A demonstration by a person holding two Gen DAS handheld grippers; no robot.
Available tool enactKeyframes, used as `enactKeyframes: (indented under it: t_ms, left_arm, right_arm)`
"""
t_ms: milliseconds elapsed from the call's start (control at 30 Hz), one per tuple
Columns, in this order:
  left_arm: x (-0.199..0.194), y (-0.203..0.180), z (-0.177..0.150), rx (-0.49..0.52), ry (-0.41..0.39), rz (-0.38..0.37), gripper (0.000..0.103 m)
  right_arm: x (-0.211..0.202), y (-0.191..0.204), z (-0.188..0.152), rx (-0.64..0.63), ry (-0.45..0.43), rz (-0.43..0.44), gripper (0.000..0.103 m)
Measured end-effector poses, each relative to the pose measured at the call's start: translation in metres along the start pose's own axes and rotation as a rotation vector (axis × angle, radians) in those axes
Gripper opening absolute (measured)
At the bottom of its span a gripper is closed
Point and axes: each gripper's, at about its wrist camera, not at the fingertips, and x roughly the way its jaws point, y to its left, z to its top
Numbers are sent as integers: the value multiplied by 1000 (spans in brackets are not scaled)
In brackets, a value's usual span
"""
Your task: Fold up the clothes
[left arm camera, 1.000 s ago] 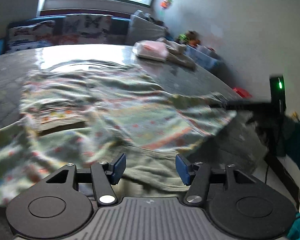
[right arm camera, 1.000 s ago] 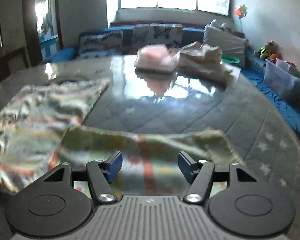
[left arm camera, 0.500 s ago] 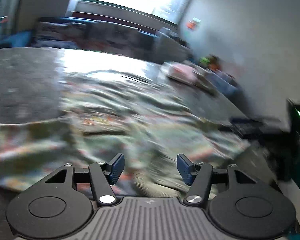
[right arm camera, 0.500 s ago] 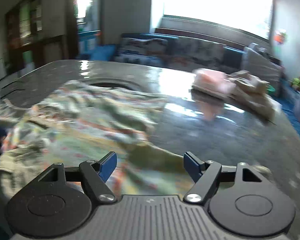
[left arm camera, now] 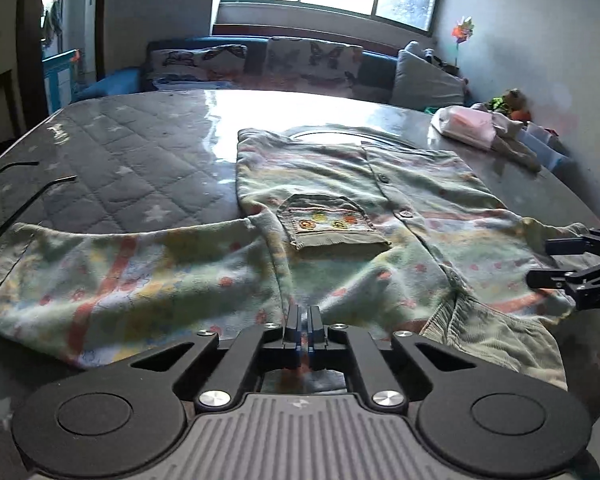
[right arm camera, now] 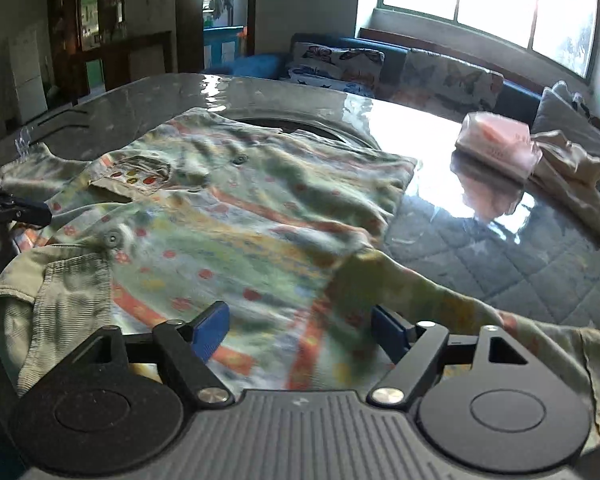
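A pale green child's shirt (left arm camera: 340, 216) with coloured stripes, dots, buttons and a chest pocket (left arm camera: 332, 224) lies spread face up on the table; it also shows in the right wrist view (right arm camera: 236, 216). My left gripper (left arm camera: 302, 332) is shut on the shirt's near edge by the left shoulder seam. My right gripper (right arm camera: 300, 328) is open, low over the shirt's right shoulder, its fingers either side of the cloth. It shows at the right edge of the left wrist view (left arm camera: 572, 264). The right sleeve (right arm camera: 500, 320) trails to the right.
The table (left arm camera: 132, 168) has a glossy grey quilted cover with stars. A folded pink garment (right arm camera: 496, 144) and a beige one (right arm camera: 572, 172) lie at the far right. A sofa with butterfly cushions (left arm camera: 300, 60) stands behind, under a window.
My left gripper has closed on the shirt's near edge; it was open before. Both grippers have swung to the left, and the right one now sits over the shoulder.
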Motion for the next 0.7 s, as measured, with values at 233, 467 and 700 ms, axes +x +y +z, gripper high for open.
enactKeyframes:
  t_ms: [233,467,700]
  left_arm:
    - [-21,18,5,-112,-49,-47,24]
    - [-42,86,15,-330,-154,307,46]
    - [-38,132,9,-506,-127,482,47]
  right_arm:
    - [1,-11,-3,20,0,13,83]
    - [-1,-18,-7,42,1,11,85]
    - [-3,-19,-9,49,1,1,85]
